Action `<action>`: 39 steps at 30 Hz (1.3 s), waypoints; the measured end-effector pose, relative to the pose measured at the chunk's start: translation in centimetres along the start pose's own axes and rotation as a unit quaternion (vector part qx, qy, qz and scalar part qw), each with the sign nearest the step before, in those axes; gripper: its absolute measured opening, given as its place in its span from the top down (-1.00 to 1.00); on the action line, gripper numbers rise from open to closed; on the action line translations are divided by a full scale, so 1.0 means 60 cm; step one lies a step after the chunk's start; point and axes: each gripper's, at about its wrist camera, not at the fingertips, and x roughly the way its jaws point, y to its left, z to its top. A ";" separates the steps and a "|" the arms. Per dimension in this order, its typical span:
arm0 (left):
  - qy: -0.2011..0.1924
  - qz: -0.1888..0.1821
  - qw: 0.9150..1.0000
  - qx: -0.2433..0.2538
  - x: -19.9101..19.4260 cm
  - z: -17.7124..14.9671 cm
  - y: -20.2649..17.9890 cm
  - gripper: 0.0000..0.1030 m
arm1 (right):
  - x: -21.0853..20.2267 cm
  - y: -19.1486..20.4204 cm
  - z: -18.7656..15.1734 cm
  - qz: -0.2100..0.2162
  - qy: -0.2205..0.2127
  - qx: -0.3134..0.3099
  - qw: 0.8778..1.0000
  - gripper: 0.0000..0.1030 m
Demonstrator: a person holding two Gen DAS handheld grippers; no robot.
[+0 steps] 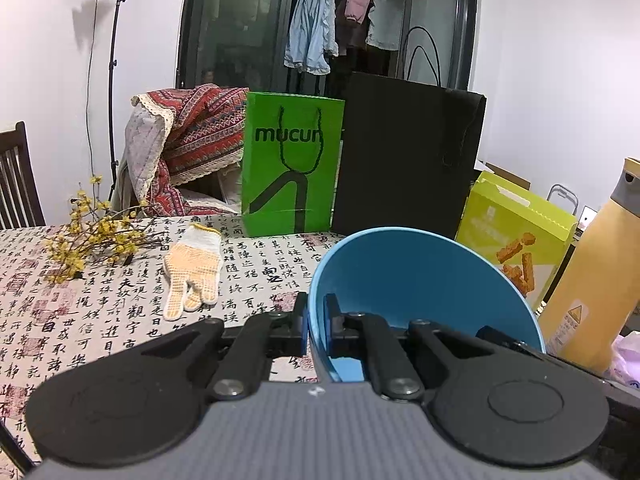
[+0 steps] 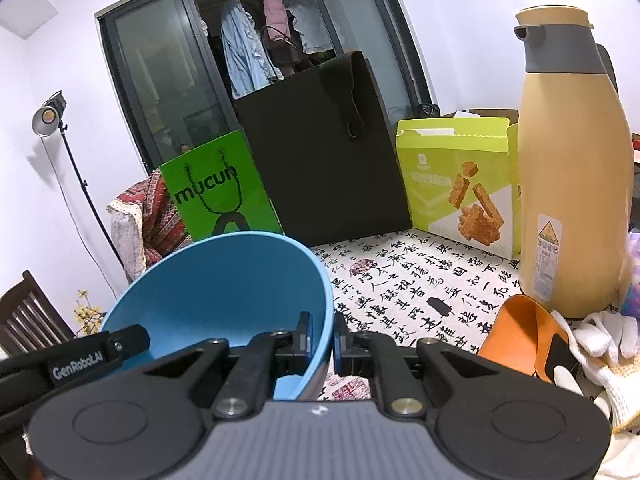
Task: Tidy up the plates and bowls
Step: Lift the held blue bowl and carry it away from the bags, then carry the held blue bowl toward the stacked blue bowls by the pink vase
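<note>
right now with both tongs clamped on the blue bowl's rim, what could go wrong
1. The blue bowl hangs only by thin rim pinches from the left tongs and right tongs; if the hands drift apart, it could slip or twist.
2. The tall yellow flask stands close on the right; a swing that way might knock it.
3. The orange dish lies below, easy to clip.

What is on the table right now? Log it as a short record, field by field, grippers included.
held item: blue bowl, tilted, off the table
left gripper: shut on the bowl's left rim
right gripper: shut on the bowl's right rim
table cover: calligraphy-print cloth
at the back: green bag, black bag, snack box
right side: tan flask, orange item
left side: glove, yellow flowers
</note>
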 end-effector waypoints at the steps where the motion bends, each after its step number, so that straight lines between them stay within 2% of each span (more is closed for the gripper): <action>1: 0.000 0.000 1.000 -0.001 -0.003 -0.002 0.003 0.85 | -0.004 0.003 -0.003 0.001 0.000 -0.001 1.000 0.82; 39: -0.020 0.013 0.999 -0.028 -0.128 -0.039 0.096 0.84 | -0.107 0.084 -0.062 0.034 -0.012 -0.036 0.999 0.81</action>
